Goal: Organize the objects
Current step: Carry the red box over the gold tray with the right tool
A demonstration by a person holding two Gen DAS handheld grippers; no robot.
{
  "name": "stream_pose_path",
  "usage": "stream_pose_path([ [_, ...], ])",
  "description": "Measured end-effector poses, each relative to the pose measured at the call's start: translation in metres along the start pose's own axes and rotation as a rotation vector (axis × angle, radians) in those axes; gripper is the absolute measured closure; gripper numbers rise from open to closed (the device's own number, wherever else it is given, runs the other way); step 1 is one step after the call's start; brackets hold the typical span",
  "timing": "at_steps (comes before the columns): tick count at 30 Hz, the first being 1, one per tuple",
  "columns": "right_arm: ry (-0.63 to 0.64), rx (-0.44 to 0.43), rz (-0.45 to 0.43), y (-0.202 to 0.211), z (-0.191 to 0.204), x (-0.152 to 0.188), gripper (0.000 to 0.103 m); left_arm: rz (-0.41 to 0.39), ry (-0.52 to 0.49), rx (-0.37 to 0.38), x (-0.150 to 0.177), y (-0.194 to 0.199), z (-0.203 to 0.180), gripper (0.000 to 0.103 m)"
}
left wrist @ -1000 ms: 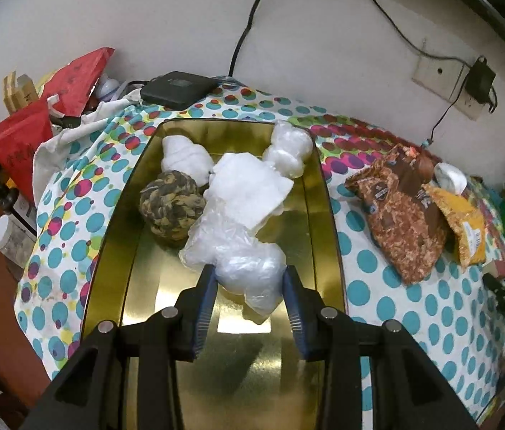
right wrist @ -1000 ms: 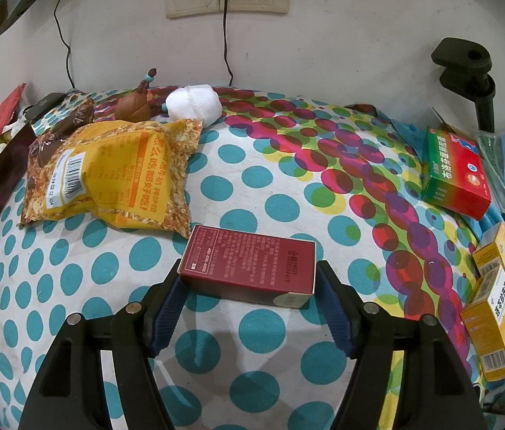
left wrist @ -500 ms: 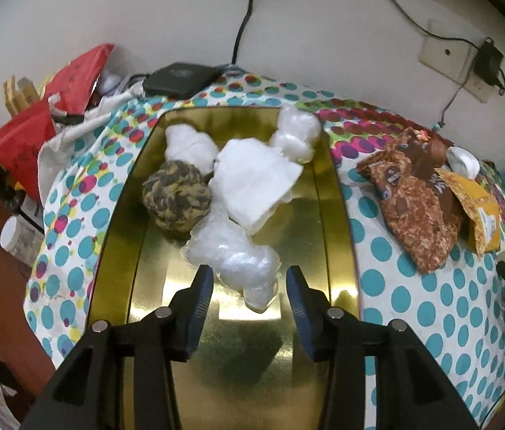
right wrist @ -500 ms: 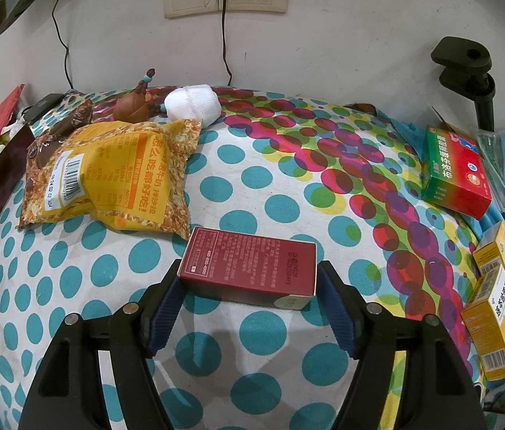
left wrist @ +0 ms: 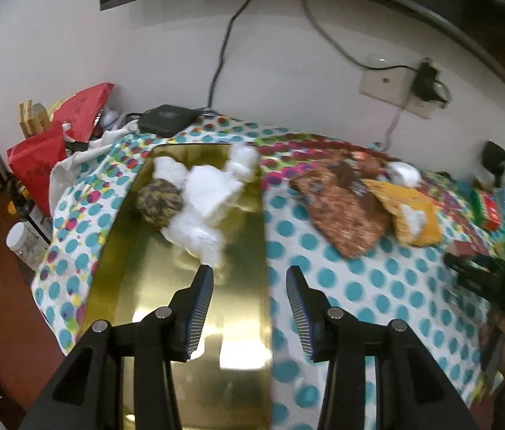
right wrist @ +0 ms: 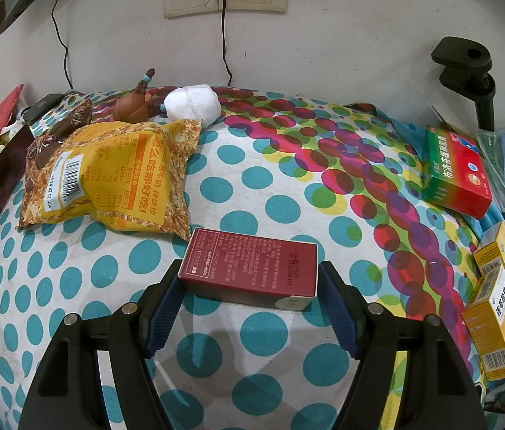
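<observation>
Left gripper [left wrist: 249, 294] empty above the gold tray [left wrist: 238, 326]; right gripper [right wrist: 249, 290] astride the red box [right wrist: 249, 265]
Left jaws, just widened, hold nothing; white bundles [left wrist: 209, 204] lie farther up the tray; the box rests on the dotted cloth [right wrist: 267, 179] between right fingers [right wrist: 161, 308]; contact unclear.

Two downward wrist views, shared tablecloth [left wrist: 367, 279]

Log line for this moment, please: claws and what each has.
left claw: open, empty, over gold tray edge | right claw: astride red box, grip unclear | box on cloth
</observation>
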State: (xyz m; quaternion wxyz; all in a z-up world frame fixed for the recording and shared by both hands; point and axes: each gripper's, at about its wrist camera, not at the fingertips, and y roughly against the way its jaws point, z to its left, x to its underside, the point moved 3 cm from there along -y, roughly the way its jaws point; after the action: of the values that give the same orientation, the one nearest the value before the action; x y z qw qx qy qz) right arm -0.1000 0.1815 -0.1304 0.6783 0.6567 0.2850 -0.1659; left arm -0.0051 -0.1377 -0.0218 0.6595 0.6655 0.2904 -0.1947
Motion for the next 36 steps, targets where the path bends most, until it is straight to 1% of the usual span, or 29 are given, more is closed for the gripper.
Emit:
stream_pose_path([
  [3, 0.002, -0.004, -0.003, 0.001, 0.001, 0.0, 0.041, 0.006, -0.022, 0.021, 0.015, 0.01, -0.016, 0.06],
  [4, 0.011, -0.004, -0.005, 0.001, 0.003, 0.001, 0.041, 0.005, -0.028, 0.024, 0.02, 0.013, -0.021, 0.06],
  [9, 0.009, -0.002, -0.005, 0.001, 0.006, 0.001, 0.041, -0.016, -0.066, 0.026, 0.039, 0.028, -0.036, 0.06],
  [16, 0.012, 0.002, -0.007, 0.0, 0.006, 0.002, 0.042, -0.014, -0.061, 0.047, 0.066, 0.036, -0.046, 0.06],
  [20, 0.011, 0.002, -0.007, 0.0, 0.006, 0.003, 0.042, -0.021, -0.076, 0.045, 0.084, 0.04, -0.054, 0.06],
  [25, 0.017, 0.013, -0.01, 0.0, 0.007, 0.004, 0.042, 0.006, -0.127, 0.088, 0.107, 0.039, -0.075, 0.06],
  [31, 0.022, 0.021, -0.012, 0.0, 0.008, 0.004, 0.042, 0.042, -0.157, 0.17, 0.13, 0.04, -0.097, 0.06],
  [33, 0.029, 0.028, -0.019, 0.001, 0.009, 0.005, 0.042, 0.048, -0.156, 0.191, 0.137, 0.042, -0.102, 0.06],
  [35, 0.035, 0.029, -0.031, 0.003, 0.01, 0.005, 0.042, 0.059, -0.163, 0.235, 0.145, 0.046, -0.108, 0.06],
  [36, 0.035, 0.031, -0.04, 0.004, 0.01, 0.004, 0.042, 0.057, -0.176, 0.239, 0.148, 0.048, -0.111, 0.06],
])
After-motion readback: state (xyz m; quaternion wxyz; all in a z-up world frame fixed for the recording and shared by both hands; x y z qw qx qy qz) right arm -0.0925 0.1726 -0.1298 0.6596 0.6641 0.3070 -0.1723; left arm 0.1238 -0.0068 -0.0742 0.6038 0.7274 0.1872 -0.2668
